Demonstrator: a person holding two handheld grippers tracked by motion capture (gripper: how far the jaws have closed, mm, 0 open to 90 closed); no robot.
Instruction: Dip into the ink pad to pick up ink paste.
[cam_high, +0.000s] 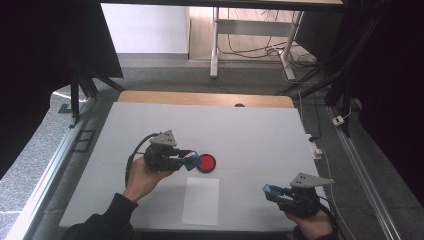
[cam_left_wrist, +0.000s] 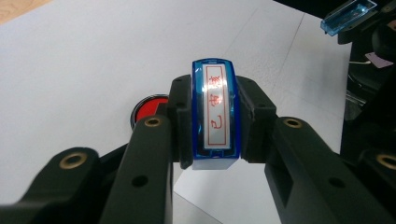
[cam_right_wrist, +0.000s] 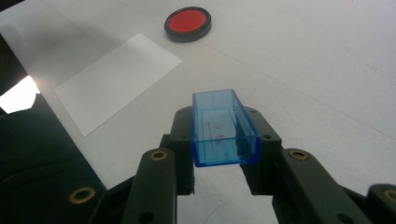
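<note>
Blue clear plastic makes up both pieces in hand. The left claw (cam_left_wrist: 212, 135) is clenched on the stamp (cam_left_wrist: 214, 114), a small block with a white label in red characters on its upper face, held just left of the red ink pad (cam_high: 206, 163) near the middle of the bench (cam_high: 260, 130). Its jaws press the two long sides, about midway along, and the printing face points down and cannot be seen. The right claw (cam_right_wrist: 219, 154) is grasping the stamp cap (cam_right_wrist: 222, 128), an open hollow tray, at the near right of the bench, well apart from the pad. A white sheet of paper (cam_high: 200, 200) lies flat on the near side, between the two hands.

I judge the stamp to be light, stiff and smooth-sided, so it could slide or twist in the jaws if squeezed off-centre; the present grip across the long sides looks sound for a straight press. The cap seems thinner-walled and likely to flex or crack under hard pressure, so a gentle hold on its long walls near the closed base suits it best. The pad is low and round and looks unlikely to tip.
</note>
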